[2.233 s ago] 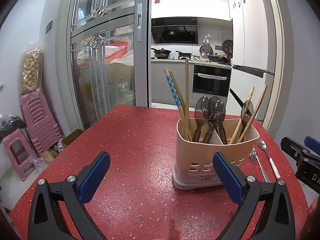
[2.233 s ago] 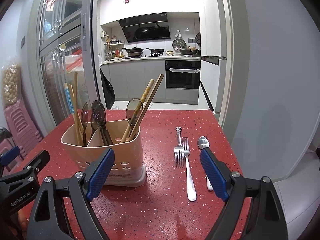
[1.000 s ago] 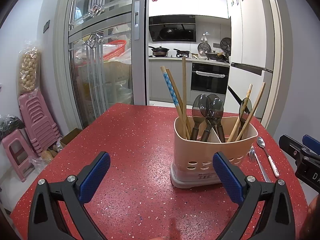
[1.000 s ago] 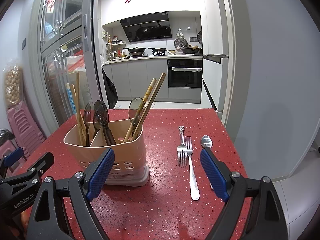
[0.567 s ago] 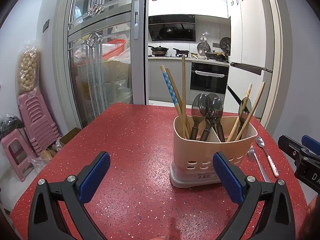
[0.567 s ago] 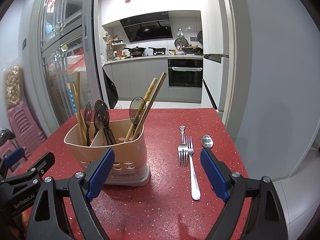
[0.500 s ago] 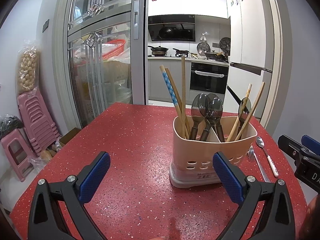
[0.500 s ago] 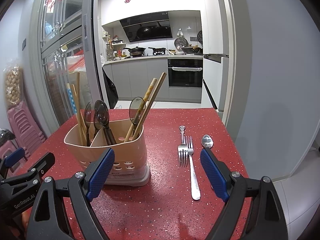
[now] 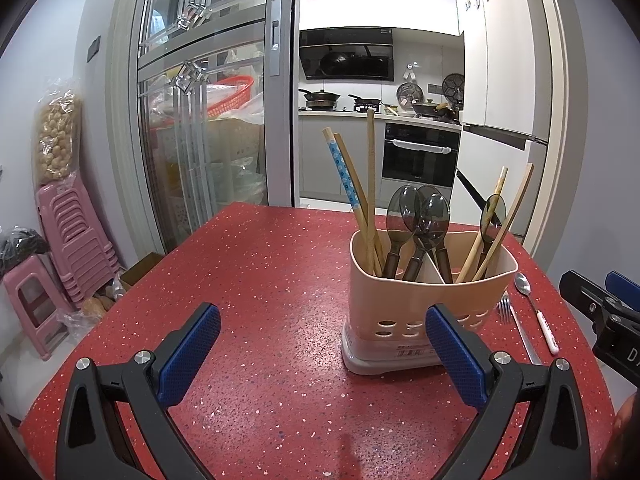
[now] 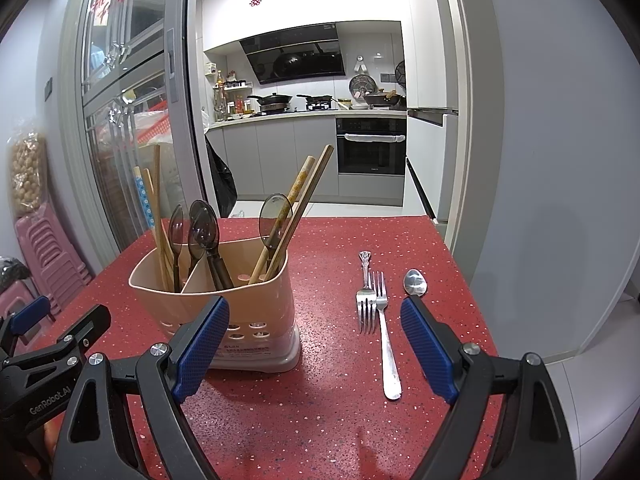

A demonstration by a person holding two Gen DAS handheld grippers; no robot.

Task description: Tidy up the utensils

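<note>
A beige utensil holder (image 9: pixel 428 300) (image 10: pixel 224 292) stands on the red table, divided inside, with chopsticks (image 9: pixel 362 200) and dark spoons (image 9: pixel 420 220) upright in it. To its right lie two forks (image 10: pixel 380 312), side by side and pointing opposite ways, and a metal spoon (image 10: pixel 415 282) with a white handle (image 9: pixel 546 330). My left gripper (image 9: pixel 320 350) is open and empty, low over the table in front of the holder. My right gripper (image 10: pixel 316 344) is also open and empty, with the forks between its fingers' lines of sight further ahead.
The table (image 9: pixel 260 280) ends at a rounded front edge and drops off on the right near a grey wall (image 10: pixel 560 160). Pink stools (image 9: pixel 60 248) stand on the floor at left. Behind are a glass sliding door (image 9: pixel 200 120) and a kitchen.
Both views have crept slightly closer to the holder since the earliest frames. Over the last second nothing has visibly moved; both grippers remain wide.
</note>
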